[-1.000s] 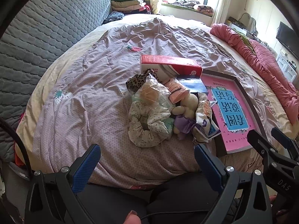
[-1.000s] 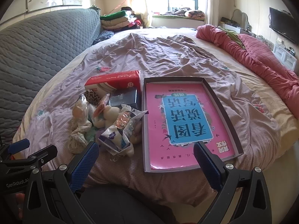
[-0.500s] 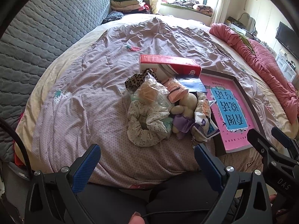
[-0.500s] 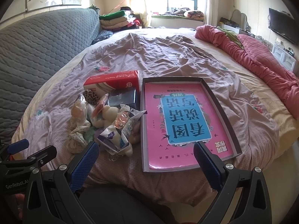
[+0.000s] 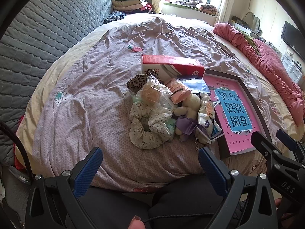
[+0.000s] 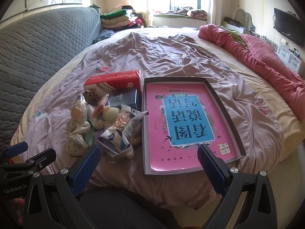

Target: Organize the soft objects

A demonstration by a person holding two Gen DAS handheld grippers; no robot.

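The soft pile lies straight ahead of the left gripper, nearer than the right gripper. Both are spread wide and hold nothing.

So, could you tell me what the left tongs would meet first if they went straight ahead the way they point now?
Probably the floral scrunchie at the near edge of the pile of soft things. The left tongs are open with only bare bedspread before it, though depth is hard to judge.
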